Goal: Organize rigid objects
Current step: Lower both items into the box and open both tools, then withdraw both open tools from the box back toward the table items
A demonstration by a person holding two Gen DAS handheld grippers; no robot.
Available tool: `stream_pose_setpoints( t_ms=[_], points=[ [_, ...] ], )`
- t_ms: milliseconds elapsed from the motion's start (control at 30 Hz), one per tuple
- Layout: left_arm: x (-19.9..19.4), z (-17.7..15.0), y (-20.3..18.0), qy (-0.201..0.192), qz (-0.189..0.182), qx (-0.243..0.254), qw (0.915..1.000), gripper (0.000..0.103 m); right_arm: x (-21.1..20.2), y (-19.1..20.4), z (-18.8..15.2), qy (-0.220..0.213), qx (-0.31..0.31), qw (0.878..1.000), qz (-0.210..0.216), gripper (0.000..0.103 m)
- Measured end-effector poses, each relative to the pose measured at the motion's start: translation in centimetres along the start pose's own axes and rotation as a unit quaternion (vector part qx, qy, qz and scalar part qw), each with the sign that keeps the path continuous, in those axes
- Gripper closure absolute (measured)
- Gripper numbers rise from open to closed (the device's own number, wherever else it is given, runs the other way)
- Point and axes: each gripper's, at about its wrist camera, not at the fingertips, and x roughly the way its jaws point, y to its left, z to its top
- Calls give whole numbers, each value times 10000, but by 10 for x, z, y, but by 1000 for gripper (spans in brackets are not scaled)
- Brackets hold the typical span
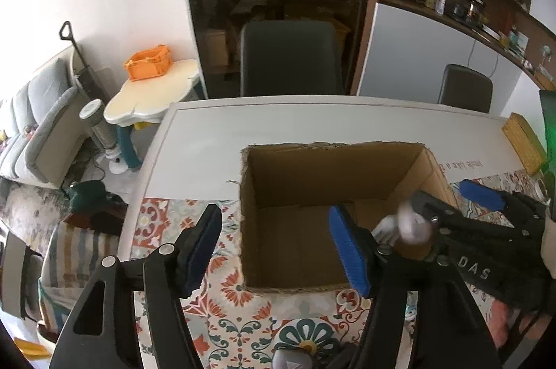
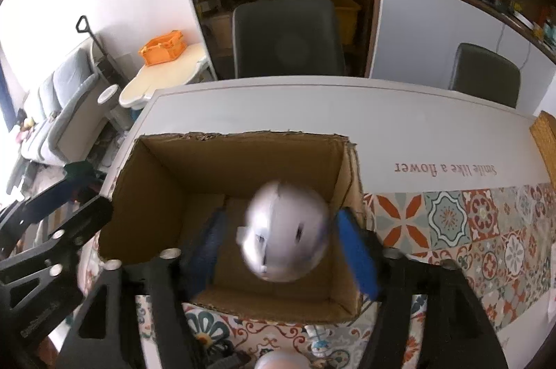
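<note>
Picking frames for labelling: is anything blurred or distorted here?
Right wrist view: the silver object over the box is motion-smeared between the right gripper's open fingers. Left wrist view: it is smeared too. Both views: fisheye bends the table edge.

The cardboard box (image 2: 239,212) stands open on the table (image 2: 278,112), partly on the patterned mat (image 2: 469,230) that covers the table's near side. A rounded object (image 2: 286,235) sits between the right gripper (image 2: 288,251) fingers, over the box's opening, with the left gripper (image 1: 278,251) at the box's left edge. Two chairs (image 2: 288,39) stand behind the table, and a small side table (image 1: 153,91) bearing a crate (image 1: 148,63) lies off to the left.
</note>
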Motion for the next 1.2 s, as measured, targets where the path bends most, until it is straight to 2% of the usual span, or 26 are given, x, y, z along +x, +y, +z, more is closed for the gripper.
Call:
stream_pose_setpoints(
  t_ms=[133,267,367,667,833,1067,1200],
  points=[
    [-12,-6,3,-114,51,12,9999,35,-12,2,-6,-119,-62,9998,-113,32],
    [-31,-14,3,-282,59,-18,9996,24,-29,1,-13,-297,-56,9995,-95,32],
    [-45,-20,3,-404,42,-3,9992,20,-46,-1,-20,-446,-36,9990,-80,32],
    [-98,-40,-3,-966,300,68,9948,3,-92,3,-49,-853,-57,9963,-64,28],
    [-113,-55,-3,-983,237,-52,9949,1,-112,3,-68,-1004,-55,9949,-45,22],
    [-125,-80,-1,-875,228,-295,9955,0,-126,-1,-92,-1021,13,9948,3,21],
    [-127,-97,-2,-777,359,-318,9958,0,-129,-4,-105,-976,61,9952,41,21]
  ],
)
